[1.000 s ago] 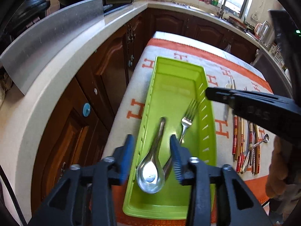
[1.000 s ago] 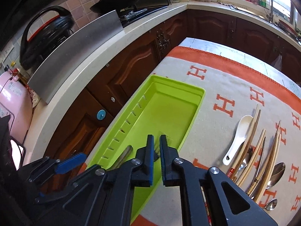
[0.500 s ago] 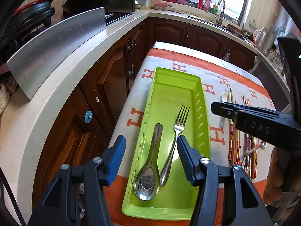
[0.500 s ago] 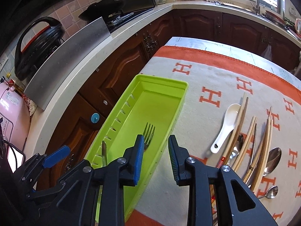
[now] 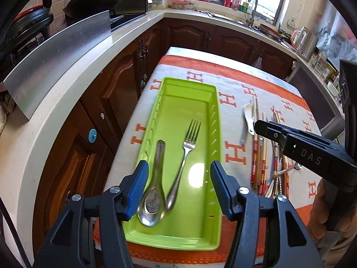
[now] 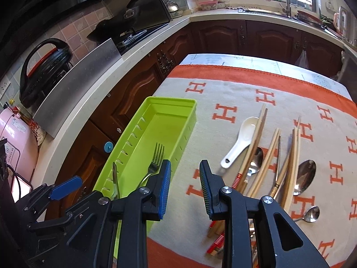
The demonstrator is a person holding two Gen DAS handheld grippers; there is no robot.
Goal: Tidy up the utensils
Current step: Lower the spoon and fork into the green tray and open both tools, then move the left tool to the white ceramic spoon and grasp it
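While the green tray (image 5: 214, 120) lies lengthwise on the orange-and-grey patterned cloth (image 5: 232, 156), it serves as the reference for all positions below. Inside the tray lie a metal spoon (image 5: 154, 192), bowl at the near end, and a fork (image 5: 185, 151), tines toward the far end; the fork's handle end touches or slightly overlaps the spoon's bowl. The left gripper (image 5: 177, 188) hangs above the tray's near end with its jaws spread wide, one blue pad (image 5: 138, 187) over the tray's left wall and the other over its right wall, gripping nothing. The right gripper (image 6: 185, 189) sits above the cloth just right of the tray's right wall, jaws moderately apart and empty. Well to the right of the tray, on the cloth, lie a white ceramic spoon (image 6: 242, 139), several wooden chopsticks (image 6: 254, 147), a large metal spoon (image 6: 304, 174) and a small metal spoon (image 6: 311, 214), partly overlapping in a loose group.
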